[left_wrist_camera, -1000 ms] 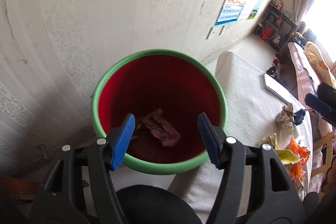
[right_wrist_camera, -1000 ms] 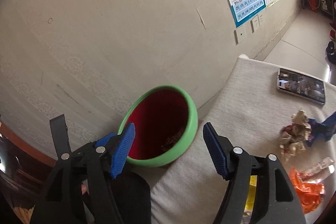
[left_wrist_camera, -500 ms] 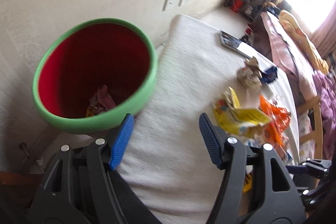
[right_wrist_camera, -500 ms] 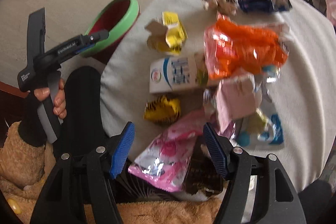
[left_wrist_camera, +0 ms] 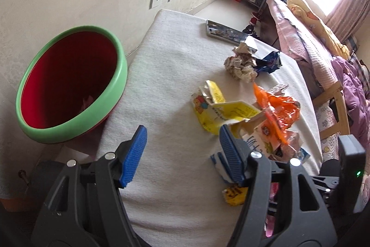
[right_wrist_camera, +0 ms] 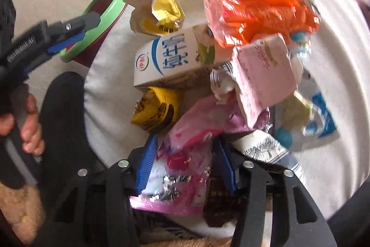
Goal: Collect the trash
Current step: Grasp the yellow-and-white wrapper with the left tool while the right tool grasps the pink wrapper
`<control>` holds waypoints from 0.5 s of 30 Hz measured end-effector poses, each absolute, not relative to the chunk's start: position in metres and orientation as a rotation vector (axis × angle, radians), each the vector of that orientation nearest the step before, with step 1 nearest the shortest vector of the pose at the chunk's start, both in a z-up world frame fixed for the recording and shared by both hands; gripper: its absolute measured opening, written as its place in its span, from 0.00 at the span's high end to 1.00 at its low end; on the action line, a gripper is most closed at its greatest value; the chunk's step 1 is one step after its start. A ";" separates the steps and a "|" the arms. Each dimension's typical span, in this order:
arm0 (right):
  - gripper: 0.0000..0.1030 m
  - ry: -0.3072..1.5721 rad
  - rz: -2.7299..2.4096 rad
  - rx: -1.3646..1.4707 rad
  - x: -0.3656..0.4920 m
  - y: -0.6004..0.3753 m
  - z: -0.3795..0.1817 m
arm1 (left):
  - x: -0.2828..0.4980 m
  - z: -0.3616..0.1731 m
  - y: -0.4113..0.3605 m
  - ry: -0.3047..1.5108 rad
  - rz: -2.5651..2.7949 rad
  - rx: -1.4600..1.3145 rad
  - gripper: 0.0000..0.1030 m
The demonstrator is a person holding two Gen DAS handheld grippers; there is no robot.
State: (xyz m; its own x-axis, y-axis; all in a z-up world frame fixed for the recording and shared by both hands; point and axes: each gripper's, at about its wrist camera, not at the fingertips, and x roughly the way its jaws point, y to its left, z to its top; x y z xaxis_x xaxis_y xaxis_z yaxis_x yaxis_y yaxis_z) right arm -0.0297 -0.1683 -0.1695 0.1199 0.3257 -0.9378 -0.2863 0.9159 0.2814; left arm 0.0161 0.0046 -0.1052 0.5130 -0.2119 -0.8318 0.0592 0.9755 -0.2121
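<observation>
Pink wrapper (right_wrist_camera: pixel 185 154) lengthwise between right gripper's (right_wrist_camera: pixel 185 166) spread fingers, unclamped; left gripper (left_wrist_camera: pixel 182 152) likewise agape.

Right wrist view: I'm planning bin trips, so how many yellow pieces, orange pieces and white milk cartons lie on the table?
Yellow: 2, the torn yellow carton and the yellow wrapper
Orange: 1, the orange bag
White: 1, the milk carton
Total: 4
</observation>
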 end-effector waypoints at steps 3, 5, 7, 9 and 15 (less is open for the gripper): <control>0.66 1.343 0.462 0.027 -0.026 -0.171 -0.166 | 0.017 -0.100 -0.004 1.008 -0.191 -0.159 0.38; 0.68 1.305 0.466 0.058 -0.025 -0.175 -0.158 | 0.020 -0.096 -0.011 1.001 -0.210 -0.154 0.38; 0.68 1.257 0.458 0.065 -0.024 -0.180 -0.147 | 0.025 -0.093 -0.018 0.993 -0.227 -0.154 0.38; 0.68 1.220 0.447 0.079 -0.022 -0.187 -0.136 | 0.034 -0.091 -0.024 0.992 -0.241 -0.166 0.38; 0.68 1.129 0.399 0.118 -0.013 -0.202 -0.113 | 0.066 -0.096 -0.044 1.032 -0.275 -0.187 0.36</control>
State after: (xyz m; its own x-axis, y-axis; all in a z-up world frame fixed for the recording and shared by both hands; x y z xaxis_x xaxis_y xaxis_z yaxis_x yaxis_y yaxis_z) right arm -0.0132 -0.2023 -0.1132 0.3656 0.3685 -0.8547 -0.2507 0.9233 0.2908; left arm 0.0655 -0.0437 -0.0962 0.4833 -0.3118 -0.8181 0.1369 0.9498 -0.2812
